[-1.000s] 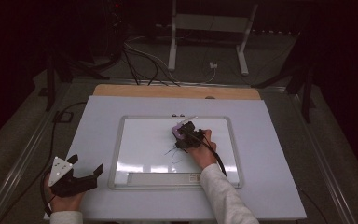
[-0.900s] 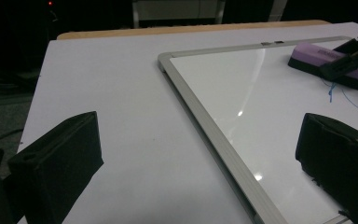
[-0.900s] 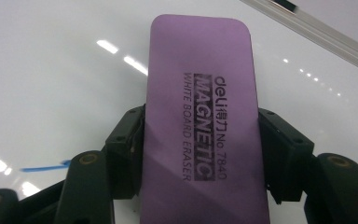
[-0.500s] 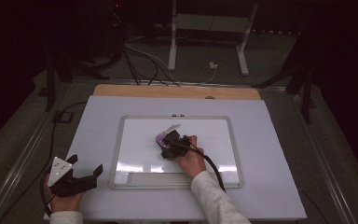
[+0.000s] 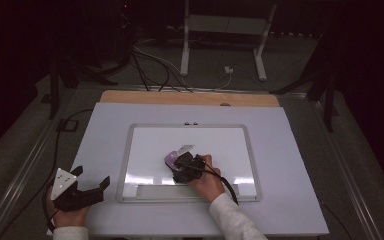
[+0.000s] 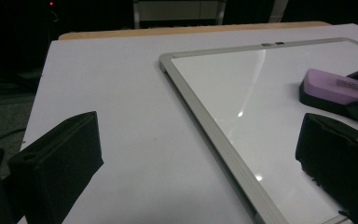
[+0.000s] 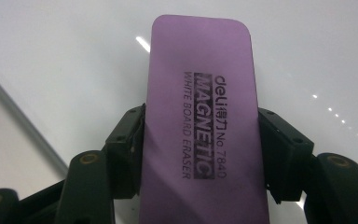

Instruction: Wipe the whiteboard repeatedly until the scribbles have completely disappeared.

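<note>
A purple whiteboard eraser (image 7: pixel 203 135) lies flat against the whiteboard (image 5: pixel 145 145), and my right gripper (image 5: pixel 180 162) is shut on its two long sides. In the high view the eraser (image 5: pixel 171 157) sticks out to the left of that gripper, near the board's middle. The left gripper view shows the eraser (image 6: pixel 331 86) at its far right on the board (image 6: pixel 242 79). My left gripper (image 5: pixel 91 180) rests at the table's front left corner, off the board, jaws wide apart with nothing between them.
The whiteboard has a grey frame and a tray along its front edge (image 5: pixel 180 191). It lies on a white table top (image 5: pixel 290 150) with a wooden strip (image 5: pixel 190 98) at the back. Cables and a stand's legs (image 5: pixel 220 50) are on the floor beyond.
My right gripper has slid the eraser leftward and toward the front across the whiteboard. The left gripper has stayed where it was.
</note>
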Available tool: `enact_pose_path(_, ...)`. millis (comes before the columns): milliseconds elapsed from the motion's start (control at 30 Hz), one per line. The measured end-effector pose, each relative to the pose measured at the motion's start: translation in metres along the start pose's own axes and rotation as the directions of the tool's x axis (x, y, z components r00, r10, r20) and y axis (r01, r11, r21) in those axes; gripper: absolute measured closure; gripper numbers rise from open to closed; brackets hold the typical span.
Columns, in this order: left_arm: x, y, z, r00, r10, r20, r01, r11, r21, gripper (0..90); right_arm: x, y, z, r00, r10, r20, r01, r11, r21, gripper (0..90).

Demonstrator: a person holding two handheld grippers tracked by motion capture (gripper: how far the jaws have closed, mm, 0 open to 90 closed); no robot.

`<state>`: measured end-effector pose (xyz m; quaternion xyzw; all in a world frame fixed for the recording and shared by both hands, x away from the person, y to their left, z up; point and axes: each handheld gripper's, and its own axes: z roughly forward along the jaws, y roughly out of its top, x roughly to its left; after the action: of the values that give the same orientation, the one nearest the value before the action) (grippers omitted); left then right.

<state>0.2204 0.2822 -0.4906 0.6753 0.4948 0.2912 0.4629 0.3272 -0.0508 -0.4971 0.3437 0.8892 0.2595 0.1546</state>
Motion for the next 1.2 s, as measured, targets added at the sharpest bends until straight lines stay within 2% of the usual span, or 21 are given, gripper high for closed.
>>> enact_pose_path(167,0.0,0.0,-0.001,1.0,0.0,-0.001,0.0,1.0,-0.001,1.3,-0.01,-0.01,-0.006,0.9999,0.011,0.008,-0.011,0.9999,0.008,40.5)
enact_pose_path(367,0.0,0.0,0.0,1.0,0.002,-0.002,-0.002,1.0,0.001,1.3,-0.037,-0.02,-0.01,0.9966,0.065,0.05,-0.066,0.9977,0.018,40.5)
enact_pose_path(633,0.0,0.0,0.0,1.0,0.001,-0.002,-0.001,1.0,0.001,1.3,-0.074,-0.022,-0.007,0.9833,0.144,0.111,-0.148,0.9886,0.027,40.4)
enact_pose_path(767,-0.001,0.0,0.0,1.0,0.002,0.001,-0.002,1.0,0.003,1.3,-0.086,-0.018,-0.003,0.9754,0.177,0.132,-0.183,0.9824,0.038,40.4)
enact_pose_path(900,-0.001,0.0,0.001,1.0,0.005,0.0,-0.005,1.0,0.006,1.3,-0.091,-0.012,0.002,0.9679,0.202,0.15,-0.21,0.9771,0.038,40.4)
enact_pose_path(1000,-0.001,0.0,0.002,1.0,0.008,0.002,-0.008,0.9999,0.008,1.3,-0.092,-0.007,0.004,0.9654,0.209,0.156,-0.218,0.975,0.043,40.3)
enact_pose_path(1200,-0.002,0.0,0.003,0.9999,0.011,0.005,-0.011,0.9999,0.012,1.3,-0.084,0.001,0.01,0.9679,0.203,0.148,-0.211,0.9769,0.035,40.4)
